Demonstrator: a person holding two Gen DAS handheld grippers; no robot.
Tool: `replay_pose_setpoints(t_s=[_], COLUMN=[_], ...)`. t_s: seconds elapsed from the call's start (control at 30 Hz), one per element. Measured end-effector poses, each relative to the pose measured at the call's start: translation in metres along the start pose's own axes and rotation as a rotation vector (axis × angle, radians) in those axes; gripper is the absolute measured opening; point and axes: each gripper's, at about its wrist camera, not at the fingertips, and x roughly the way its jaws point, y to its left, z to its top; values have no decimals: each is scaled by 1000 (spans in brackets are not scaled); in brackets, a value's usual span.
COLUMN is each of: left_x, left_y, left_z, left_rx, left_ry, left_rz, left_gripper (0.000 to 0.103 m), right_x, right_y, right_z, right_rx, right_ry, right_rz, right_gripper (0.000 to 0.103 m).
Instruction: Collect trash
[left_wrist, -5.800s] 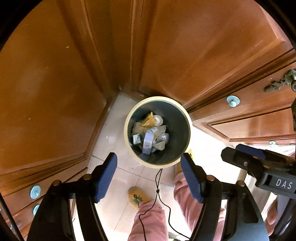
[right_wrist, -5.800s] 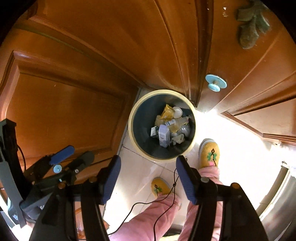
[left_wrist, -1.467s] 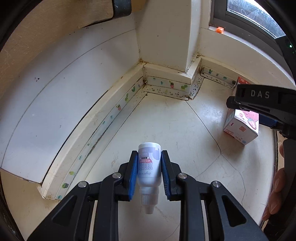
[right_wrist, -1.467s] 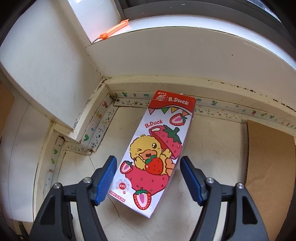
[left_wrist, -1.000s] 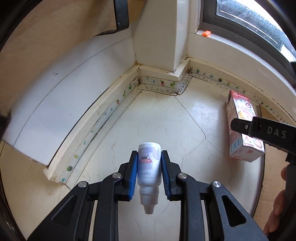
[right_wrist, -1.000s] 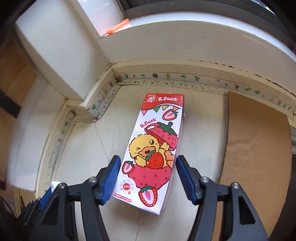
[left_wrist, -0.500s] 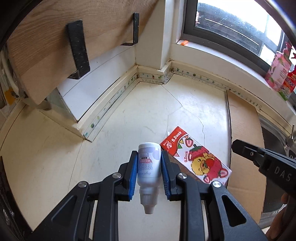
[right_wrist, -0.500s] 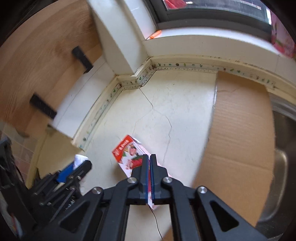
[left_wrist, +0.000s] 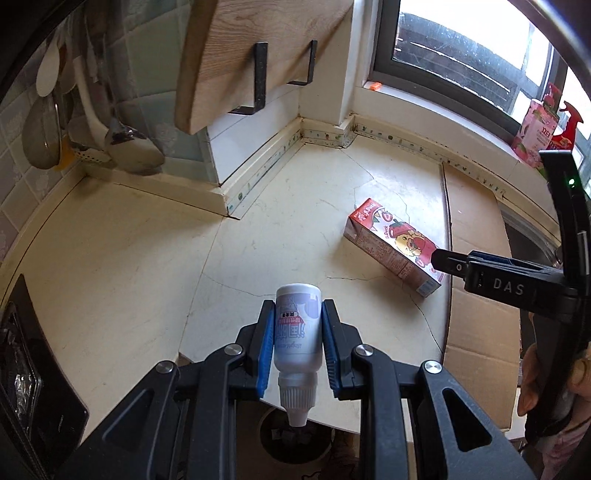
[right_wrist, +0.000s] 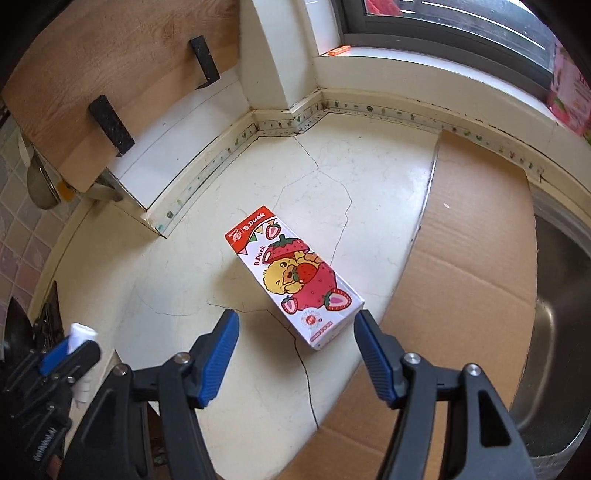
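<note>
- Left gripper (left_wrist: 298, 345) points steeply down, blue pads clamped on both sides of a small white bottle (left_wrist: 298, 334).
- Right gripper (right_wrist: 295, 352) angles down too, jaws opening wide, nothing between the pads.
- A hand (left_wrist: 532, 384) grips its handle.

A home kitchen. Ladles (left_wrist: 110, 122) hang on a tiled wall (left_wrist: 22, 192) above the counter (left_wrist: 122, 254). A steel sink (right_wrist: 557, 310) sits under the window (left_wrist: 461, 55).

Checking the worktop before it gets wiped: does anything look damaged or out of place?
Yes. The strawberry carton lies flat on its side, and dark cracks run across the pale countertop beside and beneath it.
</note>
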Motion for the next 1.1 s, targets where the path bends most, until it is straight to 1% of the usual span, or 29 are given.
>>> replay_pose_setpoints(t_s=[0.13, 0.33, 0.47, 0.57, 0.67, 0.83, 1.0, 1.1], left_x=[-10, -9, -3, 0, 1, -6, -22, -39], left_y=[20, 37, 44, 49, 53, 57, 60, 62], left_z=[0, -1, -4, -7, -10, -15, -29, -42], left_rx=[-76, -181, -212, -237, -251, -249, -220, -187], left_ry=[-11, 7, 17, 24, 29, 25, 19, 15], left_rz=[-5, -13, 3, 9, 9, -2, -29, -53], left_gripper=[22, 22, 22, 22, 22, 22, 22, 22], right_x=[18, 55, 75, 83, 79, 59, 14, -21], right_y=[5, 14, 13, 15, 20, 24, 28, 36], right_z=[15, 31, 33, 32, 27, 20, -2, -26], right_rx=[-99, -242, -266, -280, -310, -266, -171, -121], right_ry=[31, 99, 155, 177, 166, 144, 94, 57], right_rz=[-10, -22, 8, 30, 31, 52, 109, 134], right_gripper=[65, 65, 65, 61, 57, 54, 54, 54])
